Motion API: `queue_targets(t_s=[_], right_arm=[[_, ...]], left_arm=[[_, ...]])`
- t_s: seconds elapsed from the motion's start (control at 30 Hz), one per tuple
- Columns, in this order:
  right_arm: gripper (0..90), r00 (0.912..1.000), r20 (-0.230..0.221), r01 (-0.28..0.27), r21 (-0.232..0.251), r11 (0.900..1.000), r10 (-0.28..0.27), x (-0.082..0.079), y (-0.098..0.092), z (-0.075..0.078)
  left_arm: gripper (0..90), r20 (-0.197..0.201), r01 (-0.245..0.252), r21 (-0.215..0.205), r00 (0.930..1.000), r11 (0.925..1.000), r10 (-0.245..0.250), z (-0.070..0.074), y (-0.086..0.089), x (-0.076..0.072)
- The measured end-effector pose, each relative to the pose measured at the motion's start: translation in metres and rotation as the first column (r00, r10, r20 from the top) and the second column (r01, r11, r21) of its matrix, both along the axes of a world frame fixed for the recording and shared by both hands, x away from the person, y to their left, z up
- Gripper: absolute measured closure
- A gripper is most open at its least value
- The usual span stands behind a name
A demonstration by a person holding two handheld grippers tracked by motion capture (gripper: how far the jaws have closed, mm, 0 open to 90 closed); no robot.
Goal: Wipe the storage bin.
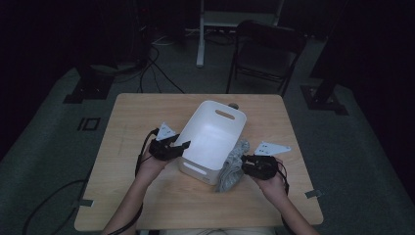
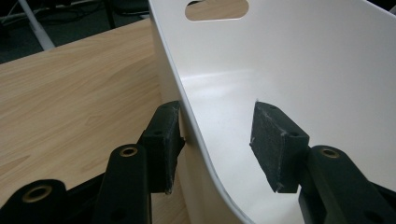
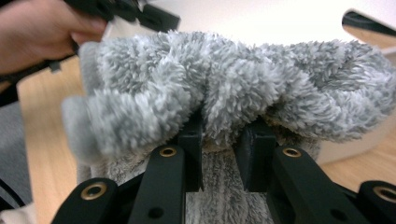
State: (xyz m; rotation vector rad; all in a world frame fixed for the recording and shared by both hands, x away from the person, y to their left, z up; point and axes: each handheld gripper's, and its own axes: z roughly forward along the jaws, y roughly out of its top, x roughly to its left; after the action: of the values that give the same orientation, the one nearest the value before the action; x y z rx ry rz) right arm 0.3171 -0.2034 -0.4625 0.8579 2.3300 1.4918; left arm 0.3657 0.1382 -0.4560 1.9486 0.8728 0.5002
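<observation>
wooden table (image 1: 147, 122); right gripper (image 3: 224, 140) pinching grey sock (image 3: 233, 88).

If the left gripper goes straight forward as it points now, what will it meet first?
Probably the white bin's side wall: the left gripper straddles its rim, so going on, the rim would likely slide deeper between the open jaws.

The left gripper (image 2: 219, 144) straddles the rim of the white bin (image 2: 299, 70): one jaw sits outside against the wall, the other inside, apart from it. The wooden table (image 2: 70, 93) lies beyond the outer jaw.
</observation>
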Motion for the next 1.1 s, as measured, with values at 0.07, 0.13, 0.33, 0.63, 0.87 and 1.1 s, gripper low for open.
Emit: queue_targets(t_s=[0.07,0.13,0.33,0.63,0.87,1.1], right_arm=[[73.8,0.9998,-0.018,0.009,-0.033,0.999,-0.009,0.002,0.003,-0.007],[73.6,0.9994,-0.033,0.01,-0.046,0.999,-0.012,0.005,0.004,-0.014],[73.5,0.9975,-0.069,0.008,-0.041,0.999,-0.011,0.01,0.003,-0.022],[73.0,0.9929,-0.118,0.002,-0.079,0.997,-0.012,0.019,0.004,-0.038],[72.9,0.987,-0.158,0.009,-0.107,0.994,-0.026,0.028,0.004,-0.052],[73.7,0.9784,-0.199,0.024,-0.157,0.987,-0.056,0.034,0.008,-0.062]], left_arm=[[52.6,0.001,0.001,0.001,1.0,1.0,-0.001,0.0,0.0,0.0],[50.2,0.001,0.008,0.002,1.0,1.0,-0.008,0.0,0.0,0.0],[49.7,0.001,0.007,0.002,1.0,1.0,-0.007,0.0,0.0,0.0],[49.7,0.0,-0.001,-0.003,1.0,1.0,0.001,0.0,0.0,0.0],[49.6,-0.001,-0.005,-0.001,1.0,1.0,0.005,0.0,0.0,0.001],[49.1,-0.003,-0.007,0.0,1.0,1.0,0.007,0.0,0.0,0.001]])
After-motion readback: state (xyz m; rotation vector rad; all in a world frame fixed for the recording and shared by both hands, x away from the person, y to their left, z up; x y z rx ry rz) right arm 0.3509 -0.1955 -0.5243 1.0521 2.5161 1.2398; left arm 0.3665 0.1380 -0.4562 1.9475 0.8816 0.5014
